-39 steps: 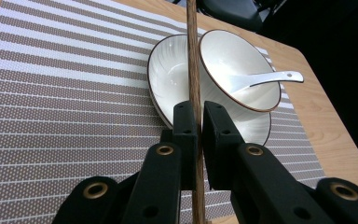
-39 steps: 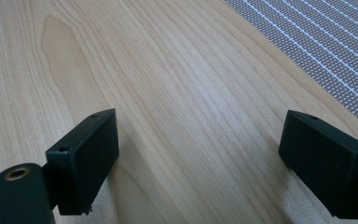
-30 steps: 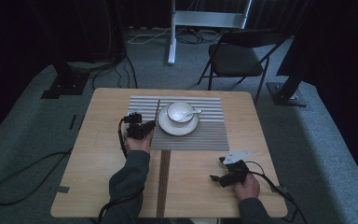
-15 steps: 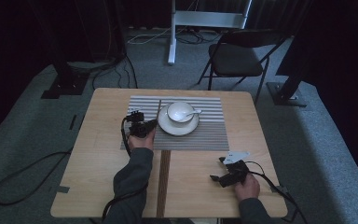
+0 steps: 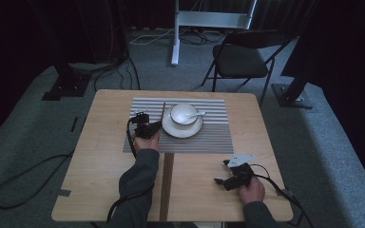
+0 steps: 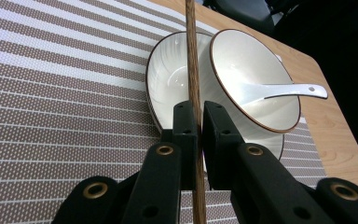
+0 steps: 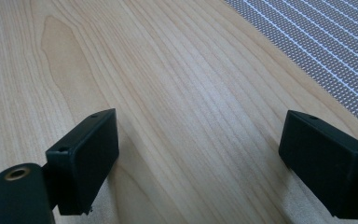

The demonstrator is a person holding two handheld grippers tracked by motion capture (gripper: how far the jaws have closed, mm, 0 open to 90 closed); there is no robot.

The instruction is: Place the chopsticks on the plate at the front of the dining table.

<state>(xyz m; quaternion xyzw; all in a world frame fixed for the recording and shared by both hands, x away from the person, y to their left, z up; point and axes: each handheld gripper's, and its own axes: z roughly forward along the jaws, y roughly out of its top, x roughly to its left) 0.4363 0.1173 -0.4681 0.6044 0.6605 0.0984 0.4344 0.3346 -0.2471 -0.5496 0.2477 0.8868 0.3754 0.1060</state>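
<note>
Clamping a thin wooden chopstick (image 6: pixel 192 60) in my left hand-held gripper (image 6: pixel 199 119), I see it standing just left of the plate (image 5: pixel 169 130) and bowl (image 5: pixel 184 114) at frame centre — on the striped mat (image 5: pixel 214 135). My right hand-held gripper (image 7: pixel 198 154) rests lower right on the worktop (image 7: pixel 168 93), jaws wide apart.

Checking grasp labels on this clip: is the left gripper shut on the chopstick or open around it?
Shut on it. The left gripper has both jaws pressed against the chopstick, no gap showing, beside the bowl.
</note>
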